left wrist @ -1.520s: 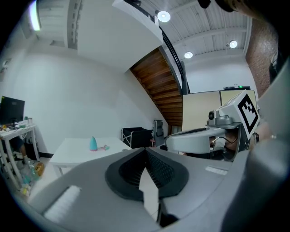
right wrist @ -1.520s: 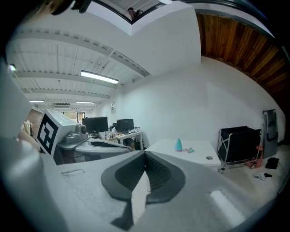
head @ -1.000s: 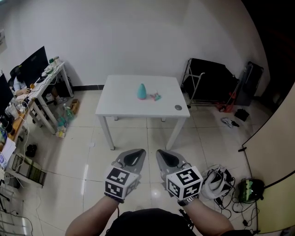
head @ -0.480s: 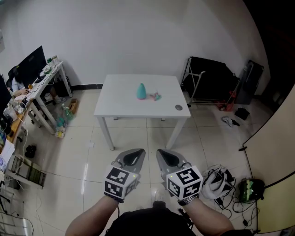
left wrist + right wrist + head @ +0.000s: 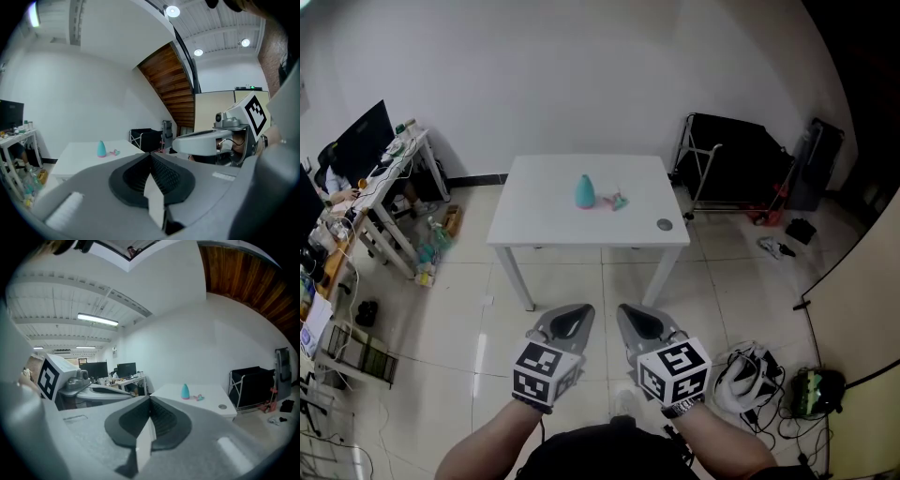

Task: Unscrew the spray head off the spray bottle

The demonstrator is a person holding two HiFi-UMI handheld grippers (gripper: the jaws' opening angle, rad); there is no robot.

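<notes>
The teal spray bottle (image 5: 586,190) stands on the white table (image 5: 544,217), well apart from the person. The left hand-held gripper (image 5: 567,322) and right hand-held gripper (image 5: 642,322) are both pinched closed and empty. Best to step close and spread the jaws before reaching.

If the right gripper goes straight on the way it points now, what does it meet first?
Nothing close: between the shut right gripper and the white table only open floor shows. Its line probably reaches the table's near edge first, though depth and height are unclear.
</notes>
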